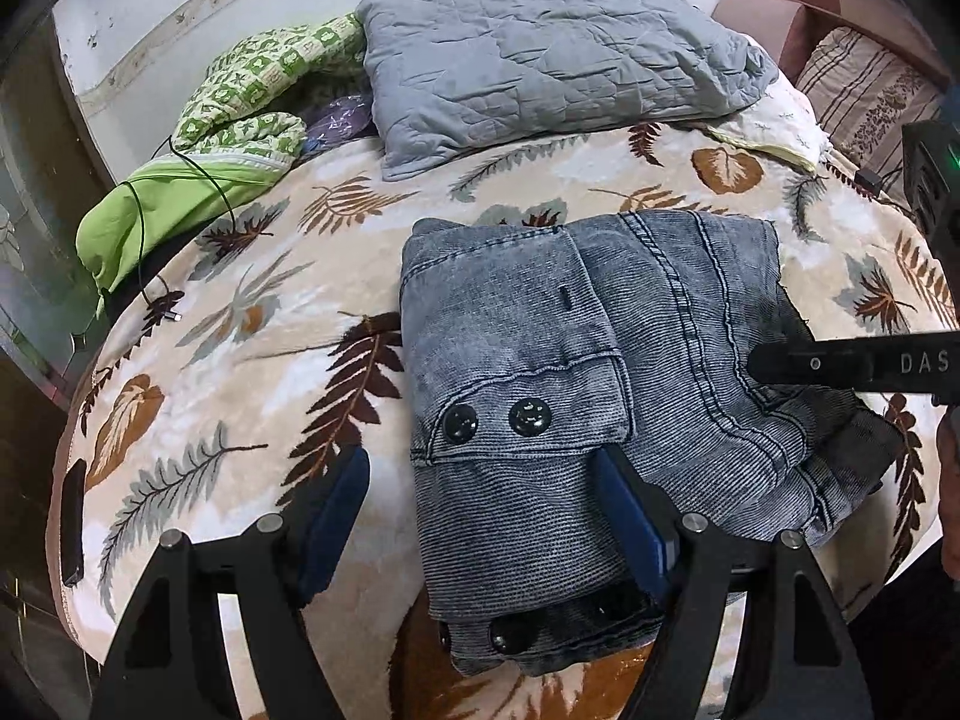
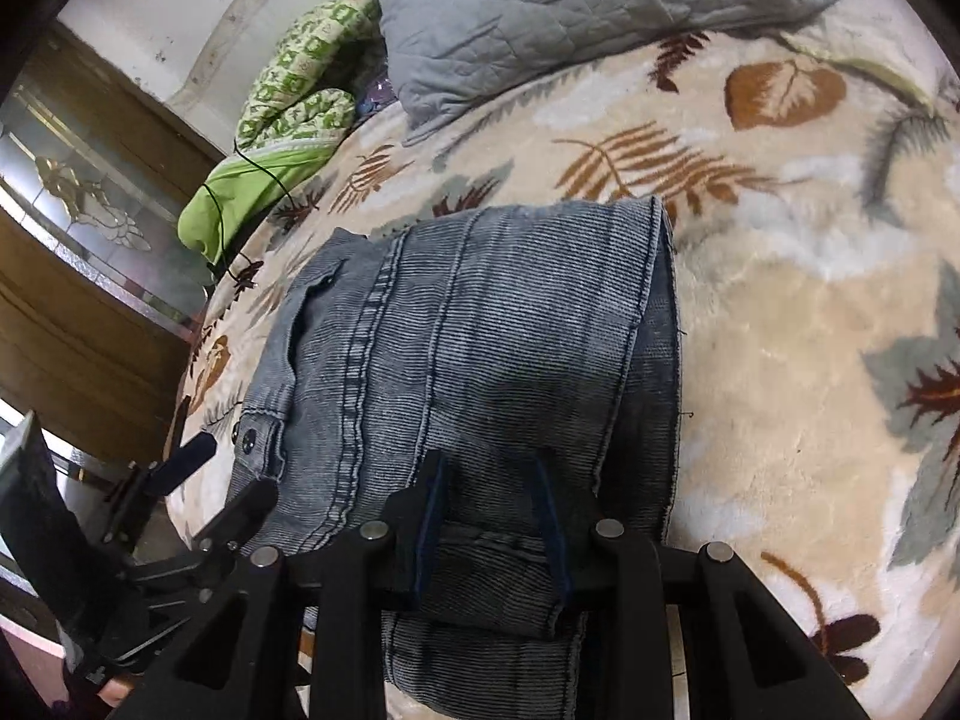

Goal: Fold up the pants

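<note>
The grey-blue denim pants lie folded into a compact bundle on the leaf-patterned blanket. My left gripper is open over the bundle's near left corner, by the two dark buttons. One finger rests on the cloth, the other stands over the blanket. My right gripper is partly open, its fingers resting on a raised fold of the pants. The right gripper also shows in the left wrist view, over the bundle's right side. The left gripper shows in the right wrist view.
A grey quilted pillow lies at the far side of the bed. A green patterned quilt with a black cable is at the far left. A striped cushion sits at the far right. A wooden cabinet stands left of the bed.
</note>
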Demonstrator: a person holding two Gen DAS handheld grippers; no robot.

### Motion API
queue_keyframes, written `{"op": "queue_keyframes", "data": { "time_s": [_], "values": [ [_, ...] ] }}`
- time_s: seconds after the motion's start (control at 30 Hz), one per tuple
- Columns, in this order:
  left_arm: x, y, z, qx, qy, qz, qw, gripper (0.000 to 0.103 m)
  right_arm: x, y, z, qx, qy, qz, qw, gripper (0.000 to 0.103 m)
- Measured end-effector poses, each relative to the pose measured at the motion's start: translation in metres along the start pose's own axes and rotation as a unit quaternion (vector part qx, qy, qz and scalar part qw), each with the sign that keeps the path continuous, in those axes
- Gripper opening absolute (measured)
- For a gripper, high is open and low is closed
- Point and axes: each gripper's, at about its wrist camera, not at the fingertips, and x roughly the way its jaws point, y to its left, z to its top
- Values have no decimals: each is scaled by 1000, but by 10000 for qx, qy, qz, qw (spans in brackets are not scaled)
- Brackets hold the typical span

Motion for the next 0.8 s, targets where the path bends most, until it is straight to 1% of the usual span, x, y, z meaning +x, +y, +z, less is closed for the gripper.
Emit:
{"op": "queue_keyframes", "data": {
  "time_s": [0.27, 0.37, 0.43, 0.5, 0.53, 0.57, 0.63, 0.67, 0.7, 0.73, 0.8],
  "values": [
    [11, -3, -9, -13, -20, 29, 10000, 82, 6, -6, 3, 149, 103, 102, 9998, 34],
    [14, -5, -12, 101, -23, 33, 9999, 82, 8, -6, 4, 218, 107, 105, 9996, 34],
    [14, -3, -8, 120, 61, -43, 9999, 82, 7, -5, 5, 245, 77, 93, 9996, 33],
    [10, 3, 1, 93, 175, -209, 9996, 82, 4, -2, 6, 249, 4, 45, 9997, 33],
    [5, 6, 6, 85, 148, -274, 9995, 82, 1, 0, 7, 234, -67, 20, 9997, 33],
    [-3, 12, 14, 73, -5, -306, 9995, 82, -2, 2, 8, 216, -149, 4, 9997, 33],
    [-15, 22, 27, 3, -292, -237, 9993, 82, -11, 6, 12, 162, -423, -9, 9990, 33],
    [-17, 28, 33, -41, -357, -221, 9991, 85, -15, 8, 15, 152, -541, -15, 9984, 33],
    [-16, 34, 42, -113, -379, -174, 9991, 88, -18, 9, 18, 161, -659, -37, 9977, 33],
    [-11, 41, 51, -200, -351, -69, 9992, 89, -21, 9, 22, 202, -831, -85, 9963, 33],
    [3, 50, 65, -323, -305, 93, 9990, 89, -24, 9, 30, 293, -1037, -98, 9941, 33]
  ]
}}
